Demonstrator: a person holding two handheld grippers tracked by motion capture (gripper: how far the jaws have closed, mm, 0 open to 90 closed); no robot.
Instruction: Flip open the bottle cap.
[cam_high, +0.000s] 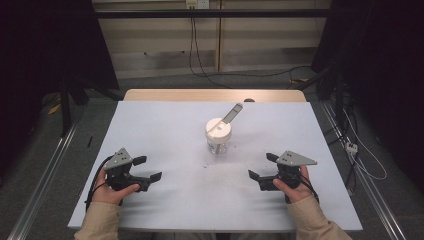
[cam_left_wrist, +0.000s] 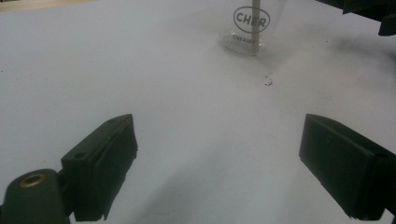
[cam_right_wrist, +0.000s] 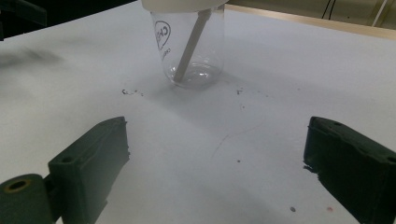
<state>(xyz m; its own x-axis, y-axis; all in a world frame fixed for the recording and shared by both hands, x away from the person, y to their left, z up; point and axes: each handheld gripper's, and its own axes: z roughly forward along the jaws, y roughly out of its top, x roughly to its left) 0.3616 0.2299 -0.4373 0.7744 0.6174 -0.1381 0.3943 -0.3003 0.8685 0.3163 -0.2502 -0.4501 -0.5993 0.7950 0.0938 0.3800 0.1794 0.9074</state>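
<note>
1. Nearest me, my left gripper (cam_high: 148, 169) rests low over the table's white sheet (cam_high: 165, 125), jaws spread wide with nothing between them; its gripper view shows bare sheet between the two black pads
2. My right gripper (cam_high: 262, 167) mirrors it on the other side, jaws likewise spread and empty, pointing inward toward the middle of the table
3. Between and just beyond the two grippers a few dark crumbs (cam_high: 205, 165) lie on the sheet; I'd steer the pads clear of them
4. Farther out, near the table's centre, stands the jar (cam_high: 219, 140), upright and well apart from both grippers
5. The step in hand, as I judge it, is the approach: I would bring one gripper in level to steady the jar's wall and keep the other free for the lid (cam_high: 218, 128) or the stick (cam_high: 231, 113)
6. The jar is clear and round, glass or hard plastic I cannot tell, so likely slick; I'd close gently and squarely across its width
7. The lid is white, round and matt; the pale flat stick passes through it at a slant and its lower end rests on the jar's bottom (cam_right_wrist: 180, 74)
8. An oval printed logo (cam_left_wrist: 251, 19) marks the clear wall
9. Beyond the sheet, a wooden table edge (cam_high: 215, 95)
</note>
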